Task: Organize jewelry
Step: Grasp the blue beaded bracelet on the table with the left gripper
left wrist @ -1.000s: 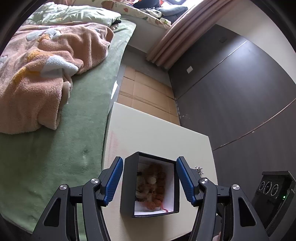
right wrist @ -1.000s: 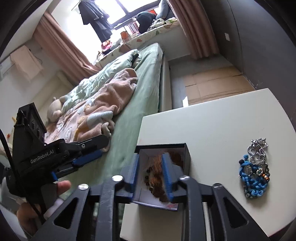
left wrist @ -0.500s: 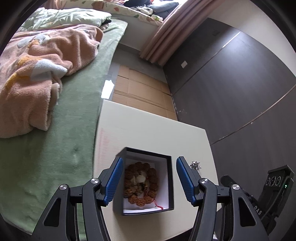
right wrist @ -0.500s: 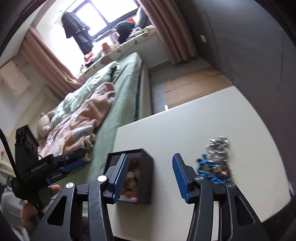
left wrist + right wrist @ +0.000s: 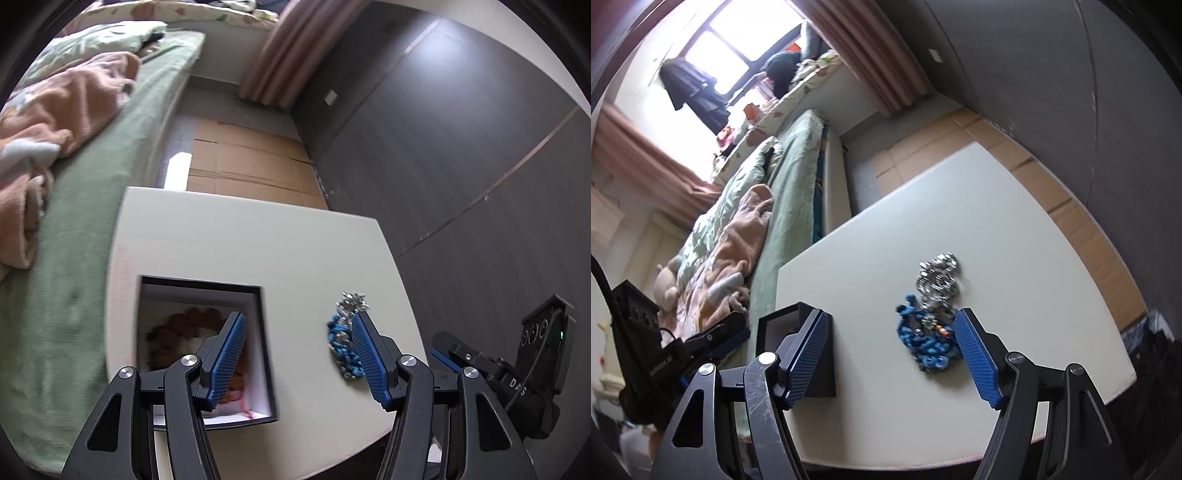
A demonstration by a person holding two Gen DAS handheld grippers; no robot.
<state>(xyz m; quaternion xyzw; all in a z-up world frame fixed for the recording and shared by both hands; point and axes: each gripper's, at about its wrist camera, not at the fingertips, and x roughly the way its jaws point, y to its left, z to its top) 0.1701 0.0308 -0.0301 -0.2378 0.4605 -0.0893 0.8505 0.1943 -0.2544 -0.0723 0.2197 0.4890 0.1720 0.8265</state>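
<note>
While both grippers gape empty, beads (image 5: 929, 345) wait on desk (image 5: 1034, 258).
R gripper (image 5: 899, 354) jaws just widened, nothing btwn; L gripper (image 5: 295, 356) open by box (image 5: 258, 295). Limp, slippery tangle w/ chain (image 5: 938, 280): pinch blue clump mid.

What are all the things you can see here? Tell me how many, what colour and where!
table: one, cream white, beside the bed
box: one, black outside and white inside, open, on the table's left part
brown bead bracelet: one, brown, lying inside the box
blue bead jewelry: one pile, blue, on the table right of the box
silver jewelry: one pile, silver, touching the blue pile's far side
bed: one, green sheet, left of the table
blanket: one, peach, on the bed
cardboard: flattened, brown, on the floor
curtain: brownish pink, by the window
left tool: blue pads, open
right tool: blue pads, open
</note>
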